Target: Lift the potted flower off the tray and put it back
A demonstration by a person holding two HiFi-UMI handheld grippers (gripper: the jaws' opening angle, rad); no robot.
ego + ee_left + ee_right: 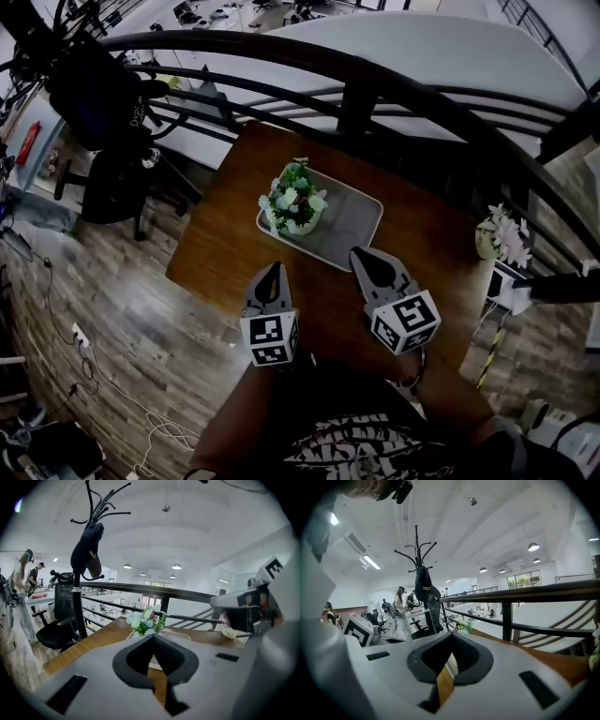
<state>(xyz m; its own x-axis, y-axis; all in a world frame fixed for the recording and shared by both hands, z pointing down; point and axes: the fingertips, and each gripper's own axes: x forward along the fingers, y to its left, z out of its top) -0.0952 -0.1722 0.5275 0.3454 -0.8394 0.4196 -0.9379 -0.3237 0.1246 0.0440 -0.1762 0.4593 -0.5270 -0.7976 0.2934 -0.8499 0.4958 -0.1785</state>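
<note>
Grey and shallow, that tray point(361, 223) looks light enough to skid across the wooden worktop point(220, 239) if either tool nudges its rim on the way in. Both sets of jaws are clenched together with nothing in them. The left gripper point(274, 268) and the right gripper point(359, 253) hover over the near part of the worktop, tips aimed at the tray, and the right one is just beside its near corner. I'd say they must spread before reaching the potted flower point(292, 208), or they'll shove it over. A pinch on the soft blooms rather than the pot could slip or crush petals. The pot sits at the tray's left end, close to the rim, so a tip could send it onto the wood. The tray holds that 1 pot only and the rest of it is bare. A 2nd bunch of flowers point(502, 236) stands well apart at the worktop's right edge
</note>
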